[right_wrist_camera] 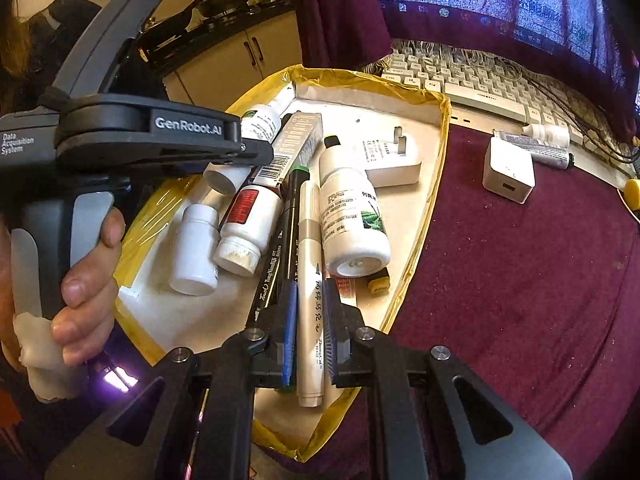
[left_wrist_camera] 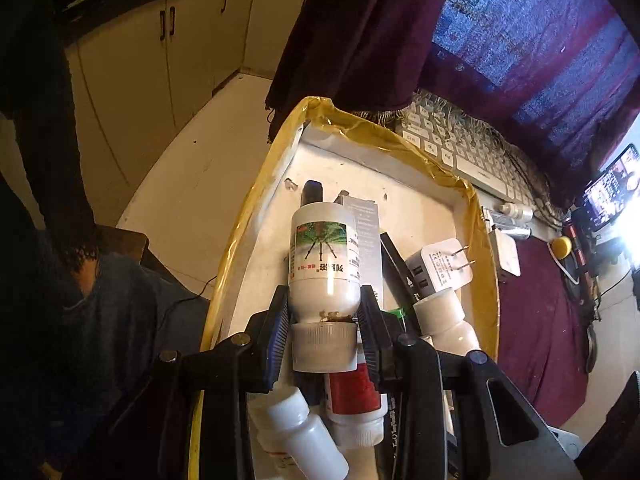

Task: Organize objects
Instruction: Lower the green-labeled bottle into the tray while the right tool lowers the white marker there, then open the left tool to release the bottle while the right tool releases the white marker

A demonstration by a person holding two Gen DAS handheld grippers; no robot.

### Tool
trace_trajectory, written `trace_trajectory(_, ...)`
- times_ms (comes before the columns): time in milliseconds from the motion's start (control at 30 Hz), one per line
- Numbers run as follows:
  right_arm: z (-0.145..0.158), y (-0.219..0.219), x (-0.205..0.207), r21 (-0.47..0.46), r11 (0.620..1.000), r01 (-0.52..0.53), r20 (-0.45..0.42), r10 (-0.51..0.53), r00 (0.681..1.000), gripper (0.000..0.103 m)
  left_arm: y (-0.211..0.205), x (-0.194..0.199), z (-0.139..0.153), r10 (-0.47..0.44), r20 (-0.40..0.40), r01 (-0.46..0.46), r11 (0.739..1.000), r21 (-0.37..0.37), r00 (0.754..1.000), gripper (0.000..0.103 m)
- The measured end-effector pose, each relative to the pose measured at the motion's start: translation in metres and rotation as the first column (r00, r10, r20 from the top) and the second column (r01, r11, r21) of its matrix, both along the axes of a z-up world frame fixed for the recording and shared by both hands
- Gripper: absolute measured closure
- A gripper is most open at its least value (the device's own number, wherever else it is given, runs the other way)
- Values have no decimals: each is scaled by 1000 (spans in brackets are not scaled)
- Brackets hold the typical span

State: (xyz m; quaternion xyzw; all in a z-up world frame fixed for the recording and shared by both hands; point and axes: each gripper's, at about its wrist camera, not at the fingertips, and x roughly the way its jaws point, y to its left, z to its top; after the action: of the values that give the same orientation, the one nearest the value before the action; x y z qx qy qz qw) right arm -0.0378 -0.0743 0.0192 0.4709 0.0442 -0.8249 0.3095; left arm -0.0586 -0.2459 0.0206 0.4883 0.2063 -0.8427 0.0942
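Currently clenched in left tool (left_wrist_camera: pixel 324 316): white plastic bottle (left_wrist_camera: pixel 324 256), centre frame above yellow-taped tray (left_wrist_camera: pixel 400 140); light, rigid, slick; best gripped at neck above ribbed cap. Right tool (right_wrist_camera: pixel 310 320) clamped on beige marker (right_wrist_camera: pixel 310 280), lower centre, over tray; slim, stiff. Legible: "GenRobot.AI", "Data Acquisition System", "ZhongCai".

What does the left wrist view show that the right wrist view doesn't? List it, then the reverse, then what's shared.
Left wrist only: the left hand-held gripper clamping a white labelled bottle at its neck; a phone screen.

Right wrist only: the right hand-held gripper shut on a beige marker; a hand on the other gripper's handle.

Both: yellow-taped tray, white plug adapter, keyboard.
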Motion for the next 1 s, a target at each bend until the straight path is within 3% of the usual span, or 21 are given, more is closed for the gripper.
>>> trace_trajectory(167,-1,0,2,-1,1000,-3,-13,3,1000,92,7,0,0,-22,-13,21,998,-63,1000,73)
trace_trajectory(400,-1,4,3,-13,1000,-4,-8,4,1000,92,8,9,0,-35,-40,31,996,-84,999,71)
trace_trajectory(600,1,5,2,-32,999,-14,-1,14,1000,92,19,15,0,-46,-63,35,985,-167,997,53)
trace_trajectory(867,2,2,1,-37,999,-38,-9,38,999,92,19,19,4,-58,-100,40,984,-175,993,45)
trace_trajectory(933,2,1,4,-32,998,-58,-25,57,998,91,24,21,7,-67,-122,41,979,-201,990,44)
trace_trajectory(1000,1,2,8,-49,995,-84,-28,82,996,78,29,25,12,-72,-157,34,973,-230,985,42)
